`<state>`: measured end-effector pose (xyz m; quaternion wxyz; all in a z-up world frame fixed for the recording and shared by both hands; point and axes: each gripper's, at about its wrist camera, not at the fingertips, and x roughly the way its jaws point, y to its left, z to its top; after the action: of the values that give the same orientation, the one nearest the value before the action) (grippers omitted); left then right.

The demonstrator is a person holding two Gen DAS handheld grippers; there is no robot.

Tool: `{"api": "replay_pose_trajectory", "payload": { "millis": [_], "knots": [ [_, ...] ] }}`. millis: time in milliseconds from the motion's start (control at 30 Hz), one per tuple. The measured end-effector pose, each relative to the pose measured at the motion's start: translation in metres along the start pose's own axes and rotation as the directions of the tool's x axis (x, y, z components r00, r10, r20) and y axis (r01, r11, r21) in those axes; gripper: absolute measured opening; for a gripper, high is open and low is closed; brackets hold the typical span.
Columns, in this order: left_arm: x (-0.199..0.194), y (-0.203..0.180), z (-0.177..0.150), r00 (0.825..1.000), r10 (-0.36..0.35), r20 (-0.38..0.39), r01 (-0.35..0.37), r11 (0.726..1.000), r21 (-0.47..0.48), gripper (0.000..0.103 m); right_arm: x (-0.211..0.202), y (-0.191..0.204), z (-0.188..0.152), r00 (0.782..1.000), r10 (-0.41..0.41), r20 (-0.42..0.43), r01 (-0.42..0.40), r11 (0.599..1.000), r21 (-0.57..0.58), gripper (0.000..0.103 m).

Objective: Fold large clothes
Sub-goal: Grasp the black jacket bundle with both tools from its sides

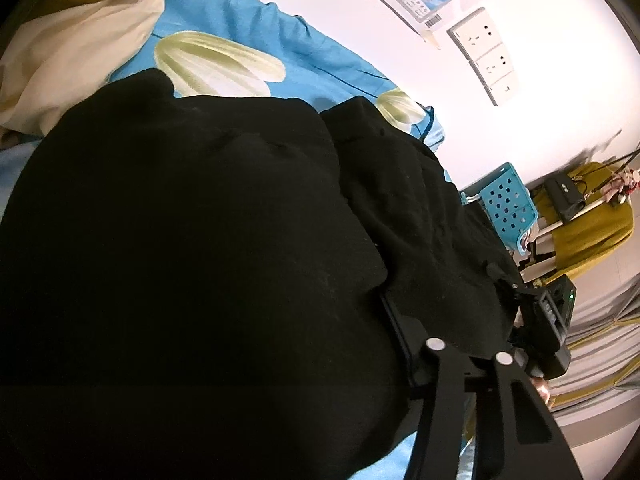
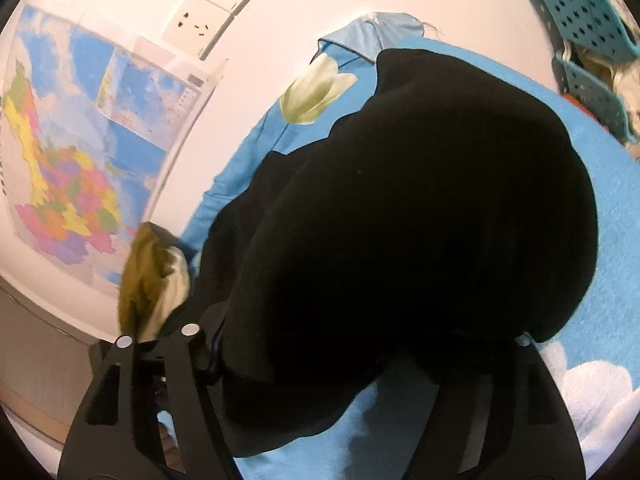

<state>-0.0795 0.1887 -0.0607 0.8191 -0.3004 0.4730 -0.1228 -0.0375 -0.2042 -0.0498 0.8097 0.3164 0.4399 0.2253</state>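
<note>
Straddling a thick bunch of the black garment with the left gripper: jaws about halfway apart, cloth heaped between and over them, fingertips buried, so cannot tell whether clenched on the fabric or merely resting in it. Same on the other side with the right gripper: jaws part-spread, garment draped across the gap and hiding the pads, so cannot tell whether gripping or loose. Shows the body of the right tool just beside the left one in the left wrist view, both at the near edge of the cloth.

Lies piled in a dark rounded mound on a blue bedsheet printed with pale flowers, the garment covering most of the sheet in both views. Rests near a cream and olive pillow at one end of the bed. Backs onto a white wall carrying a coloured map and a row of sockets. Stands close to teal perforated baskets past the far corner of the bed.

Counts: one garment, two grippers, one pillow, one map, three socket plates in the left view, two baskets in the right view
</note>
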Motion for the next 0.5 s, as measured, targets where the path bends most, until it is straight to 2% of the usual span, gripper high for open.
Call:
{"api": "replay_pose_trajectory", "payload": {
  "millis": [67, 100, 167, 200, 233, 333, 500],
  "knots": [
    [-0.001, 0.005, -0.001, 0.999, -0.042, 0.009, 0.042, 0.999, -0.025, 0.060, 0.002, 0.000, -0.001, 1.000, -0.022, 0.000, 0.021, 1.000, -0.021, 0.041],
    [-0.001, 0.007, -0.001, 0.997, -0.072, 0.010, 0.072, 0.996, -0.047, 0.065, 0.002, -0.004, -0.001, 1.000, -0.003, -0.002, 0.003, 1.000, 0.000, 0.036],
    [-0.001, 0.007, 0.000, 0.997, -0.076, 0.008, 0.076, 0.995, -0.057, 0.066, 0.002, -0.009, -0.001, 0.999, 0.035, -0.011, -0.035, 0.999, 0.023, 0.029],
    [0.000, 0.006, 0.001, 0.998, -0.066, 0.006, 0.066, 0.996, -0.053, 0.065, 0.002, -0.009, -0.001, 0.999, 0.050, -0.012, -0.050, 0.998, 0.031, 0.026],
    [0.000, 0.004, 0.002, 0.999, -0.044, 0.004, 0.044, 0.998, -0.046, 0.054, 0.001, -0.008, -0.001, 0.998, 0.065, -0.013, -0.064, 0.997, 0.030, 0.025],
    [-0.001, 0.002, 0.004, 1.000, -0.023, -0.014, 0.022, 0.999, -0.040, 0.036, -0.006, 0.005, 0.003, 0.991, 0.135, -0.012, -0.134, 0.991, 0.023, 0.021],
    [-0.021, -0.015, 0.017, 1.000, -0.022, -0.003, 0.022, 1.000, 0.014, 0.029, -0.017, 0.031, 0.014, 0.983, 0.184, -0.008, -0.184, 0.983, -0.019, 0.019]
  ]
}}
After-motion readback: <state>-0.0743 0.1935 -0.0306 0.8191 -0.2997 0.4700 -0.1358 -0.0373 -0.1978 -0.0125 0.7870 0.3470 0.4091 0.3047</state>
